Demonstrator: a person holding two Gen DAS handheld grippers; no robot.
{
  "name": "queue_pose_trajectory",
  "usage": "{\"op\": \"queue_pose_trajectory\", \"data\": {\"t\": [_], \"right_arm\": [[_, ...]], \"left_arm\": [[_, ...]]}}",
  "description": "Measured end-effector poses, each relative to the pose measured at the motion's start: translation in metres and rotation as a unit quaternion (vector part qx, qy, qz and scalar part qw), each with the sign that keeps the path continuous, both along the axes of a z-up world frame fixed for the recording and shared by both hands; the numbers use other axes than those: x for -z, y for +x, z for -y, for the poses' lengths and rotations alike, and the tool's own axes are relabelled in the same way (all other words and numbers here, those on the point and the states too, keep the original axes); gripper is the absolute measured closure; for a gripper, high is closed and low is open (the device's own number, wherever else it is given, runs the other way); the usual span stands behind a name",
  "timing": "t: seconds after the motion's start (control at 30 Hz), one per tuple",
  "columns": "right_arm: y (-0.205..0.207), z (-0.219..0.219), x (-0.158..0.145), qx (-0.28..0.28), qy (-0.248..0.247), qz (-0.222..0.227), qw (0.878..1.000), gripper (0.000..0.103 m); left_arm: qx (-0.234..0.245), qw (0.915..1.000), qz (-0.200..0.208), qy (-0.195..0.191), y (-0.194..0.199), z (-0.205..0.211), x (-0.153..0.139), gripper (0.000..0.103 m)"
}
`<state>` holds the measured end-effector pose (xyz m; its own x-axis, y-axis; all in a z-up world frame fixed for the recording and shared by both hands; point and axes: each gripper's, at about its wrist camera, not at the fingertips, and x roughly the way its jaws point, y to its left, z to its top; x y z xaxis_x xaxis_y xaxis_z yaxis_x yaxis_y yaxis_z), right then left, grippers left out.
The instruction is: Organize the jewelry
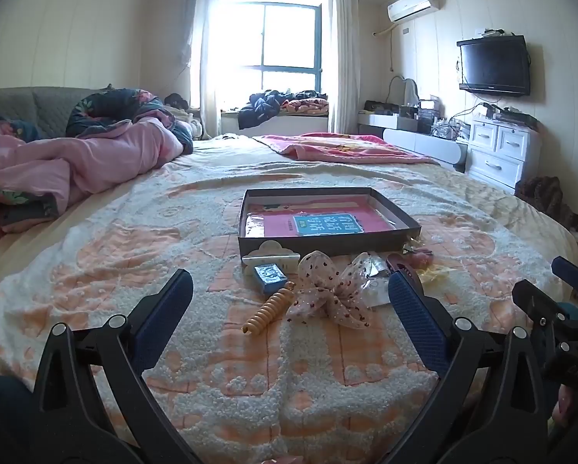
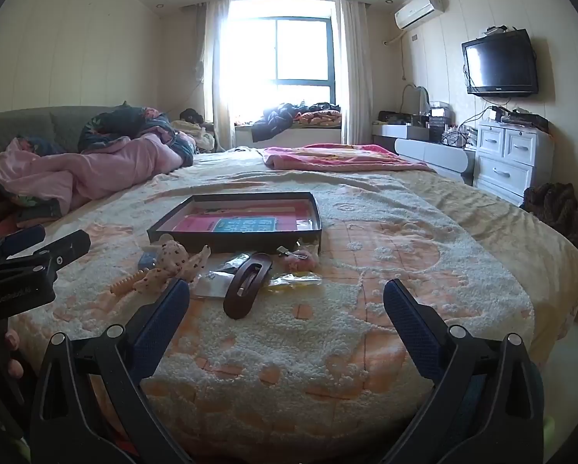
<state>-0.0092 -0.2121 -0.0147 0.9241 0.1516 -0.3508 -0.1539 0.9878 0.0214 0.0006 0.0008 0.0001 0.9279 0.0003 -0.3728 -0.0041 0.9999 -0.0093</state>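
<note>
Spread left gripper (image 1: 289, 290) faces shallow box (image 1: 397, 214) holding pink book (image 1: 320, 222).

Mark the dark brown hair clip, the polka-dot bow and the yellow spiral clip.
dark brown hair clip (image 2: 247, 285), right wrist view, its arched top.
polka-dot bow (image 1: 329, 290), left wrist view, its knot.
yellow spiral clip (image 1: 269, 310), left wrist view, mid-coil.

We see a bed (image 1: 95, 270) under a cream and peach textured spread. Ahead of the left fingers (image 1: 165, 309) lies 1 dark shallow box (image 1: 327, 237), and between them a yellow spiral hair tie (image 1: 267, 307), a spotted bow (image 1: 327, 294) and a blue clip (image 1: 269, 276). Just beyond the right gripper's left finger (image 2: 161, 319) rests a brown hair claw (image 2: 246, 284). Far ahead lie a pink quilt (image 1: 95, 158) and a pink blanket (image 1: 343, 147).
</note>
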Motion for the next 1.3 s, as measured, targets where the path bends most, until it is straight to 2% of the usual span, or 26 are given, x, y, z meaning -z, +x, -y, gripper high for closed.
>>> {"op": "queue_pose_trajectory", "data": {"t": [1.3], "right_arm": [[-0.0006, -0.0007, -0.0011, 0.000, -0.002, -0.001, 1.000, 0.006]], "left_arm": [[0.000, 1.0000, -0.003, 0.000, -0.0021, 0.0006, 0.0029, 0.010]]}}
